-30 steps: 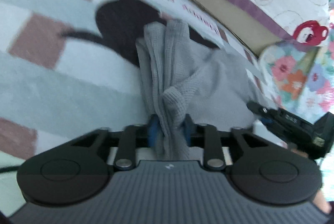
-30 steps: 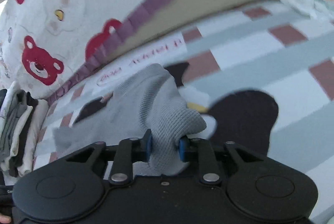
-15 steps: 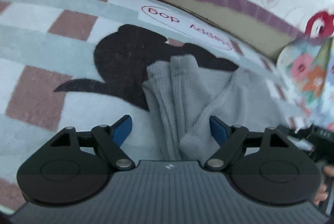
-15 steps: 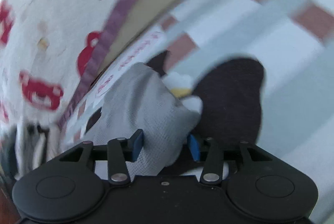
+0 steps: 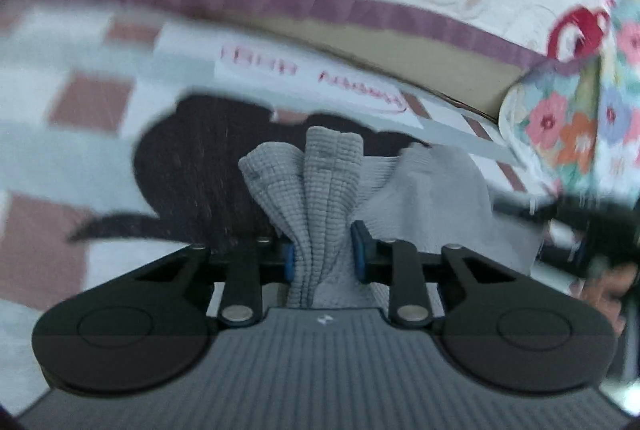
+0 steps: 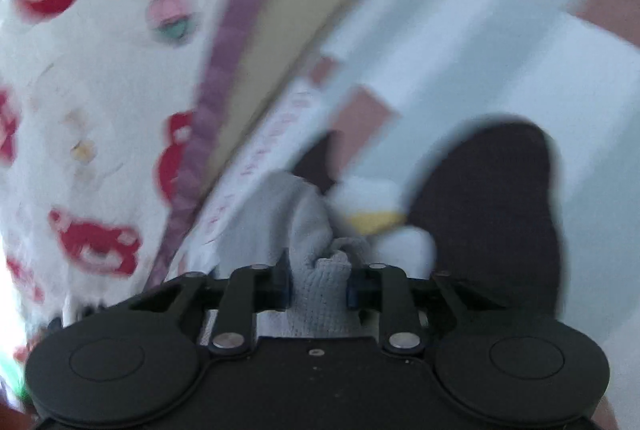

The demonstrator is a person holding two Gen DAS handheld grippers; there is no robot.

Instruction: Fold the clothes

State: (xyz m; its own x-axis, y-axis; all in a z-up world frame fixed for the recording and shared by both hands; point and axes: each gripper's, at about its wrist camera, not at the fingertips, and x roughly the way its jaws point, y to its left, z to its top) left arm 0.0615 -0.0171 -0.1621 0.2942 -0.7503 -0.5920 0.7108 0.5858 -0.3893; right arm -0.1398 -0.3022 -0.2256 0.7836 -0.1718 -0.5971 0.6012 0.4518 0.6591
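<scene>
Two grippers, one grey knit garment [image 5: 420, 189] pinched between them above a checked blanket [image 5: 92, 101].

Largest is the blanket with its dark animal print, a bear-patterned quilt [image 6: 80, 69] banked along its far side. Over it the garment hangs bunched, running sideways from the left gripper [image 5: 322, 256] toward the right gripper [image 6: 318, 284]. Each has its jaws drawn narrow onto a gathered fistful of knit, the ridged folds fanning forward from the left one's blue pads [image 5: 358, 250]. Judged so, the cloth's long axis spans both grips, neither hand nearer; any fold turns on that line.
</scene>
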